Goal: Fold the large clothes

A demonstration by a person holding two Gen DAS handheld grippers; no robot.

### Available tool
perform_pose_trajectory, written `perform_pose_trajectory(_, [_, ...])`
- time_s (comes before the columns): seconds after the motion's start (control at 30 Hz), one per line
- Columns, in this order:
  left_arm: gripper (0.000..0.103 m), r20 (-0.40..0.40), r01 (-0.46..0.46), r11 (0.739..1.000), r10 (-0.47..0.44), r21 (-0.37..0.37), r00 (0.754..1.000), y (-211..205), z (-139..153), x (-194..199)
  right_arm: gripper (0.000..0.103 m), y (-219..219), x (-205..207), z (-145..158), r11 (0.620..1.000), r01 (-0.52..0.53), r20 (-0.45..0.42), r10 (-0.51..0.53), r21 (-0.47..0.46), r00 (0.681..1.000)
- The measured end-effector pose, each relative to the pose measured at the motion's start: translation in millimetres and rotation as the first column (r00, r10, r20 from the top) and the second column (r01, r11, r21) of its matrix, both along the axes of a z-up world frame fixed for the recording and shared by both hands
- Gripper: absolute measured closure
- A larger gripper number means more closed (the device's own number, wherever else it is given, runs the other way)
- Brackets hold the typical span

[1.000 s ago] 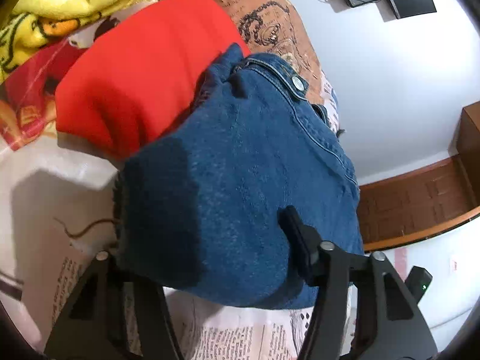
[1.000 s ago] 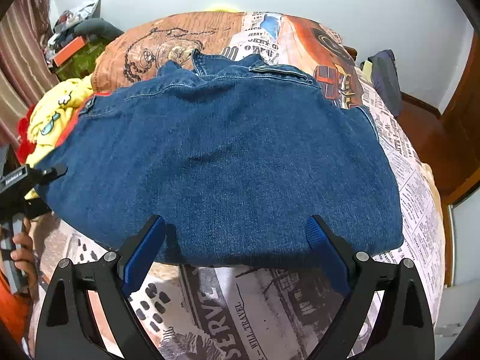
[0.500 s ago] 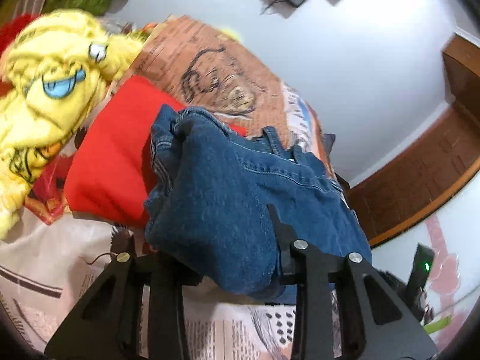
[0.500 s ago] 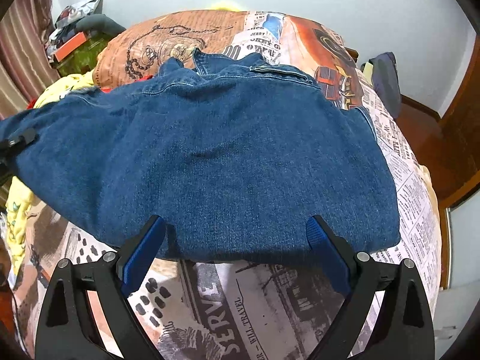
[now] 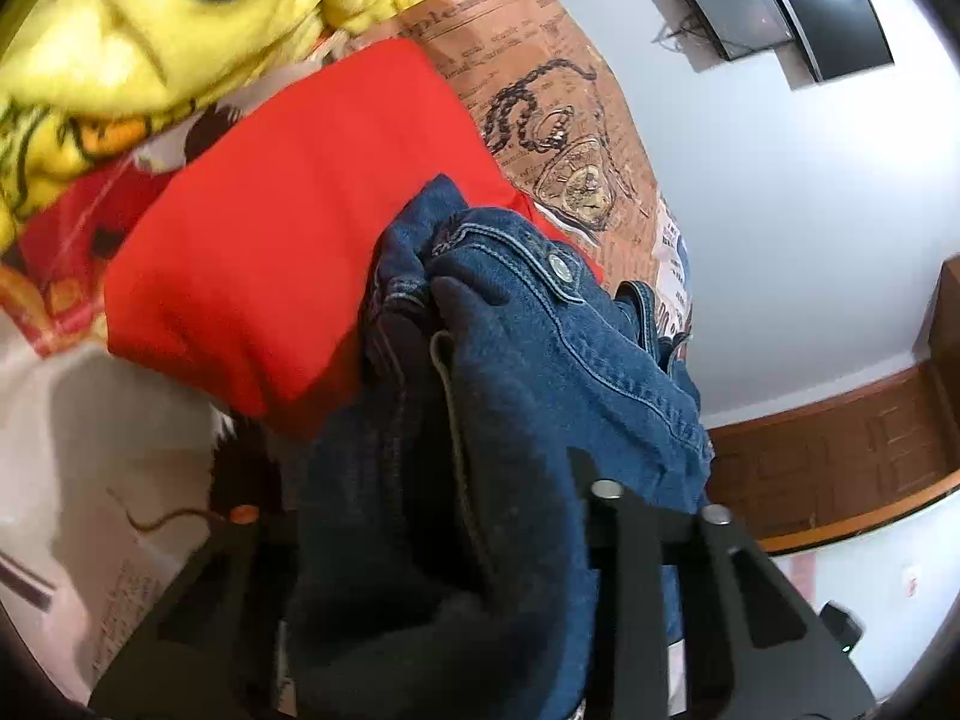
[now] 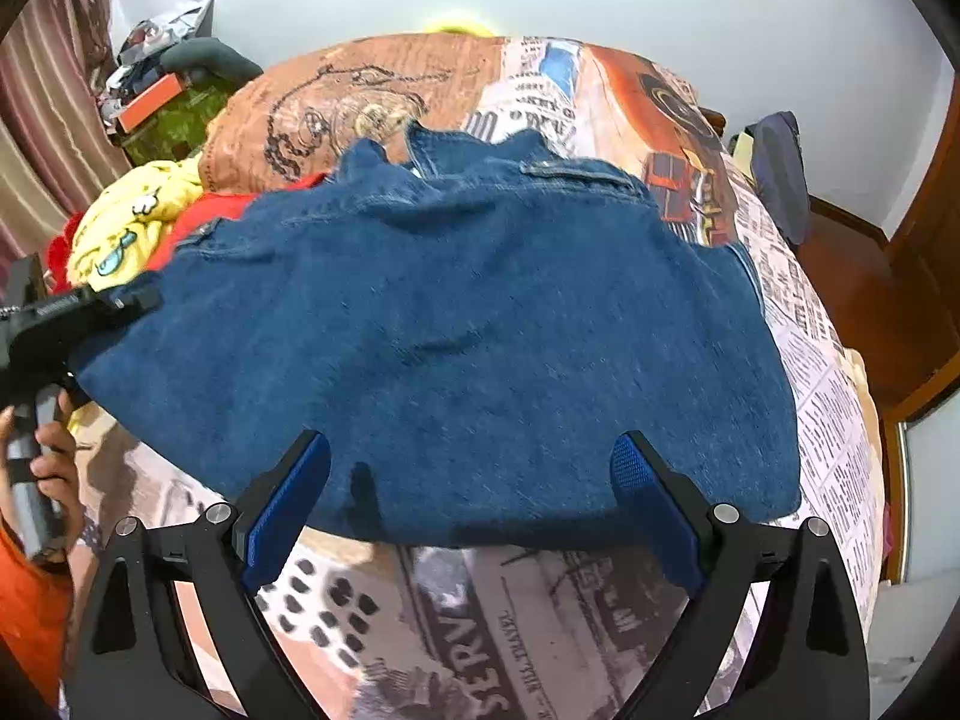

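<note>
Blue jeans [image 6: 468, 348] lie spread over a newspaper-print bedspread [image 6: 540, 630]. In the left wrist view the jeans [image 5: 528, 372] are bunched between the jaws of my left gripper [image 5: 420, 516], which is shut on their edge and holds it lifted. The left gripper also shows in the right wrist view [image 6: 90, 312] at the jeans' left edge. My right gripper [image 6: 468, 498] is open, its blue pads [image 6: 288, 504] spread apart just over the near edge of the jeans, holding nothing.
A red cushion [image 5: 288, 228] and a yellow plush toy [image 5: 150, 30] lie left of the jeans. A wall and a wooden skirting [image 5: 840, 468] stand beyond the bed. Clutter [image 6: 156, 96] sits at the far left corner. Dark clothes [image 6: 780, 174] lie at the right.
My left gripper lifted the jeans' left edge, then came back lower and closer, with the denim bunched deeper between its jaws. The right gripper stayed open in place.
</note>
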State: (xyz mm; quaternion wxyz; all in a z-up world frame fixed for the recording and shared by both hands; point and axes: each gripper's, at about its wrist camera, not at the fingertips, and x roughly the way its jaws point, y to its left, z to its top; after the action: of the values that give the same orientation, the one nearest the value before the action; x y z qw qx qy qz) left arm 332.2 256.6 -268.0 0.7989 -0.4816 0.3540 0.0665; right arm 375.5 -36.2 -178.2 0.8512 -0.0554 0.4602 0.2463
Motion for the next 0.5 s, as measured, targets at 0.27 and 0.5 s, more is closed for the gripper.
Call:
perform_pose_trajectory(0.27, [0.082,0.151,0.020,0.959,-0.065,0.282,0.986,-15.7,99.8,-4.9,0.009,40.3,2.8,19.7,0.998,-0.063,0.059,0.064,-0.020,0.996])
perform_pose_trajectory(0.5, [0.083,0.188,0.040,0.863,-0.154,0.503,0.970,-45.0,157.4,-2.6,0.009,93.7,9.9,5.4,0.988,-0.149,0.049,0.151,-0.041,0.987])
